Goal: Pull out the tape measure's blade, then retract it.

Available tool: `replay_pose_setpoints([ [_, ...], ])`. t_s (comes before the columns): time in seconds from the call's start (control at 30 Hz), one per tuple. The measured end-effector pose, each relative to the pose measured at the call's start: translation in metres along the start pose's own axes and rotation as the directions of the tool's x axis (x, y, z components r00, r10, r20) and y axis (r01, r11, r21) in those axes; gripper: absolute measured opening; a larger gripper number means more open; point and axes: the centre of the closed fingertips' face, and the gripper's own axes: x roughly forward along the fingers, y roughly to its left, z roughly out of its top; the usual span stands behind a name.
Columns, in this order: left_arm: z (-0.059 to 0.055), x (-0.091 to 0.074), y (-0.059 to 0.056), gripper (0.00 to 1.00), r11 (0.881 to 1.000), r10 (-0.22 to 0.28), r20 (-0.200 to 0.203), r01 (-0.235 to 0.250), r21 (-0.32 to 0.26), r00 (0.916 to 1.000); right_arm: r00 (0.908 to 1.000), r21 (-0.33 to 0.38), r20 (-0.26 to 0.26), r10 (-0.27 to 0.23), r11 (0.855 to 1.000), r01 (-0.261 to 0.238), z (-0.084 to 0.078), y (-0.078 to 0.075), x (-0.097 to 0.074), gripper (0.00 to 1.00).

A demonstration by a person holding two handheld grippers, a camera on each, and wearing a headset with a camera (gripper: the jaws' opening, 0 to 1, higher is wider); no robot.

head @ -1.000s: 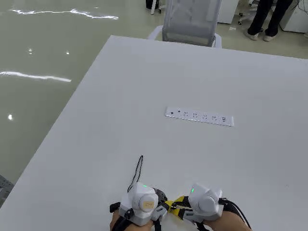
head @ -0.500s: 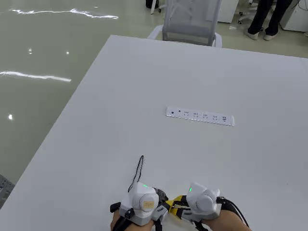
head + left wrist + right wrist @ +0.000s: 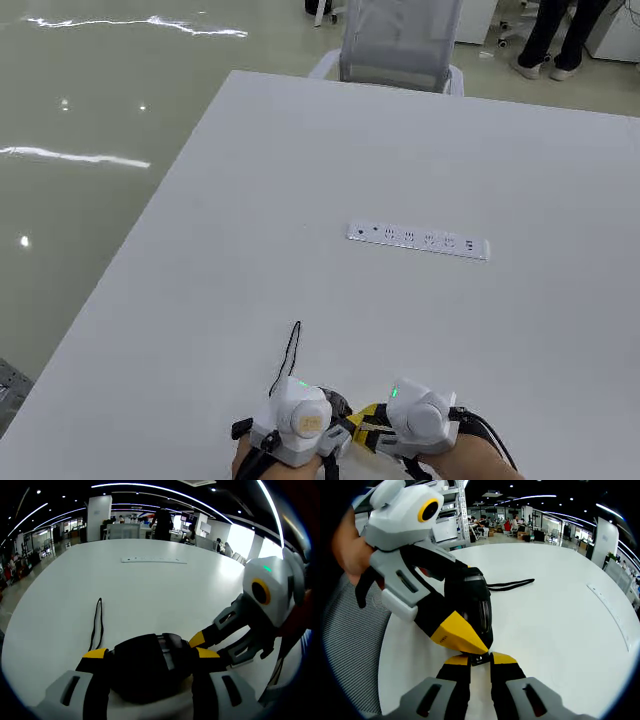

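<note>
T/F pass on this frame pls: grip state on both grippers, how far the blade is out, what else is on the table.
1. The left gripper is shut on the tape measure, holding its black case. True.
2. The strap lies loose on the table, and the power strip lies farther up it. True.
3. A long run of blade is out. False: hardly any shows, and the case sits right at the tips of the right gripper.
4. The right gripper hangs open, clear of the tape measure. False: it is pinched on the blade tip at the case's mouth.
</note>
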Motion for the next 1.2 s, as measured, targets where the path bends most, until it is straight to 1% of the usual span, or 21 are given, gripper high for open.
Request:
replay_pose_setpoints([
  [0.07, 0.0003, -0.0007, -0.0003, 0.64, 1.000, -0.003, 0.000, 0.003, 0.003, 1.0000, 1.0000, -0.003, 0.005, 0.008, 1.000, -0.008, -0.0007, -0.0004, 0.0010, 0.14],
  [0.17, -0.0001, -0.0007, -0.0003, 0.64, 1.000, -0.003, 0.001, 0.003, 0.007, 1.0000, 0.9999, -0.029, 0.005, 0.011, 1.000, -0.011, 0.0001, 0.0005, 0.0007, 0.14],
  [0.37, 0.0000, -0.0011, -0.0003, 0.64, 1.000, -0.008, 0.001, 0.008, 0.012, 1.0000, 0.9998, -0.057, 0.009, 0.020, 0.998, -0.020, -0.0004, 0.0014, 0.0003, 0.16],
  [0.4, 0.0000, -0.0011, -0.0004, 0.64, 1.000, -0.010, 0.002, 0.010, 0.015, 0.9999, 0.9998, -0.075, 0.005, 0.020, 0.997, -0.020, -0.0013, 0.0007, -0.0003, 0.16],
  [0.43, -0.0002, -0.0010, -0.0002, 0.64, 1.000, -0.010, 0.003, 0.009, 0.015, 0.9999, 0.9998, -0.068, 0.003, 0.020, 0.997, -0.020, -0.0020, 0.0012, -0.0012, 0.17],
  [0.53, 0.0001, -0.0009, -0.0002, 0.64, 1.000, -0.008, 0.005, 0.007, 0.015, 1.0000, 0.9999, -0.083, -0.009, 0.015, 0.996, -0.016, -0.0074, -0.0021, -0.0052, 0.17],
  [0.67, -0.0002, 0.0000, 0.0000, 0.64, 1.000, -0.008, 0.005, 0.008, 0.014, 1.0000, 0.9996, -0.102, -0.008, 0.026, 0.994, -0.026, -0.0085, 0.0013, -0.0039, 0.14],
  [0.93, 0.0002, -0.0009, -0.0005, 0.64, 1.000, -0.009, 0.003, 0.009, 0.010, 1.0000, 0.9997, -0.084, -0.004, 0.024, 0.996, -0.024, -0.0021, 0.0026, -0.0025, 0.14],
  [1.2, 0.0002, -0.0012, -0.0006, 0.64, 1.000, -0.010, 0.005, 0.009, 0.010, 0.9999, 0.9997, -0.077, -0.006, 0.022, 0.997, -0.022, -0.0016, 0.0028, -0.0022, 0.14],
])
